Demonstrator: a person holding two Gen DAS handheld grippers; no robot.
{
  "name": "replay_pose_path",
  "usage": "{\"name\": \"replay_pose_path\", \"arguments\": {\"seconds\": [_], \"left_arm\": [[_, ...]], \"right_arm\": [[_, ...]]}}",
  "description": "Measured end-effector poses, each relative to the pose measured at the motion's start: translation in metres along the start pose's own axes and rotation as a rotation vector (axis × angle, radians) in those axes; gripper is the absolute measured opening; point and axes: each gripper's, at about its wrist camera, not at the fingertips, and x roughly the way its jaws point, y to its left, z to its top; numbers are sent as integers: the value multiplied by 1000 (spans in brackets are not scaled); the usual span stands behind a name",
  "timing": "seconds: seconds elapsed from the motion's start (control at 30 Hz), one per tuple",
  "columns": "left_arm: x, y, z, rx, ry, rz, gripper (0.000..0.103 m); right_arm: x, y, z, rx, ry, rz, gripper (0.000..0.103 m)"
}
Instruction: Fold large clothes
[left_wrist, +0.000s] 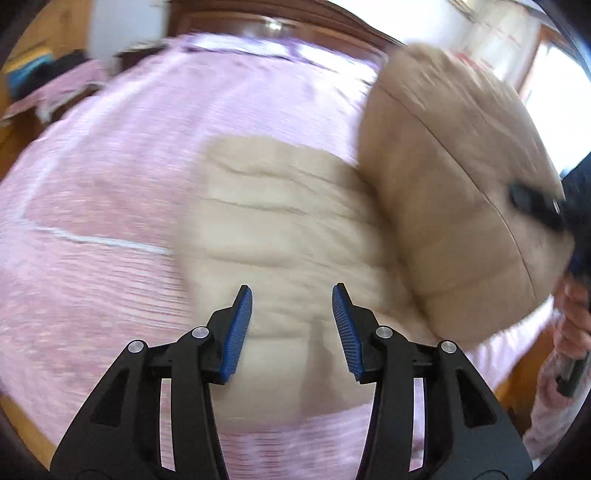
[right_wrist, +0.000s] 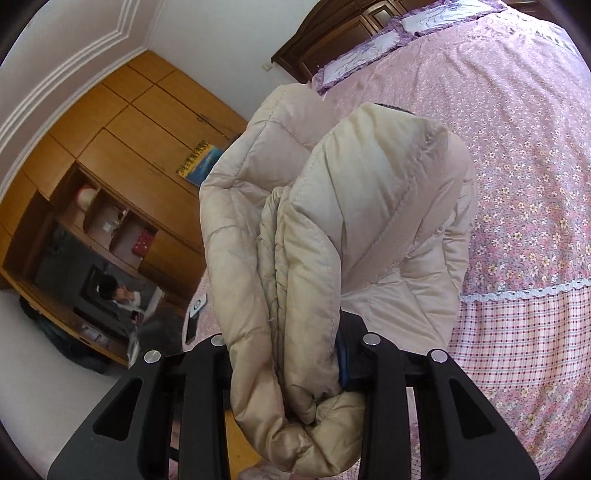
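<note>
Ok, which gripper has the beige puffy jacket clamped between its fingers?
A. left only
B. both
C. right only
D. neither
C: the right gripper pinches a bunched fold of the jacket, while the left gripper stands open with nothing between its pads.

A bedroom in a home: a wide bed (right_wrist: 535, 184) under a pink flowered cover, a dark wooden headboard (right_wrist: 332, 33), a tall wooden wardrobe (right_wrist: 122, 140) with open shelves.
</note>
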Motion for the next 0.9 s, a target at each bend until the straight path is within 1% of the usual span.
{"name": "replay_pose_path", "arguments": {"seconds": [0.07, 0.1, 0.17, 0.23, 0.33, 0.4, 0.43, 0.5, 0.53, 0.57, 0.6, 0.7, 0.77, 0.9], "left_arm": [[-4, 18, 1, -14, -12, 46, 45], [-3, 26, 1, -20, -5, 49, 37], [7, 32, 1, -28, 25, 22, 24], [19, 31, -1, -30, 49, 14, 22], [27, 25, 1, -17, 62, 15, 22], [30, 23, 11, -23, 65, 14, 22], [29, 24, 11, -31, 65, 12, 22], [28, 23, 13, -40, 60, 15, 23], [23, 25, 12, -41, 48, 29, 23], [19, 27, 11, -40, 40, 37, 24], [14, 30, 9, -38, 29, 54, 27], [-1, 37, 3, -41, 14, 129, 29], [-5, 48, -1, -59, 17, 171, 29], [-11, 69, -9, -114, 22, 214, 29]], "right_arm": [[9, 7, 4, -1, 12, -10, 33], [13, 10, 5, 0, 18, -12, 33], [26, 16, 7, 9, 31, -19, 33], [37, 20, 7, 16, 43, -18, 33], [59, 29, 7, 26, 78, -22, 33], [77, 35, 5, 17, 115, -42, 33], [87, 39, 4, 2, 135, -59, 33], [102, 47, 0, -33, 169, -98, 38], [109, 50, -2, -47, 187, -116, 40], [121, 54, -4, -68, 214, -136, 46], [129, 58, -6, -83, 229, -140, 52], [147, 66, -11, -112, 258, -143, 56], [157, 68, -11, -123, 279, -138, 60], [180, 70, -18, -135, 327, -143, 62]]}}
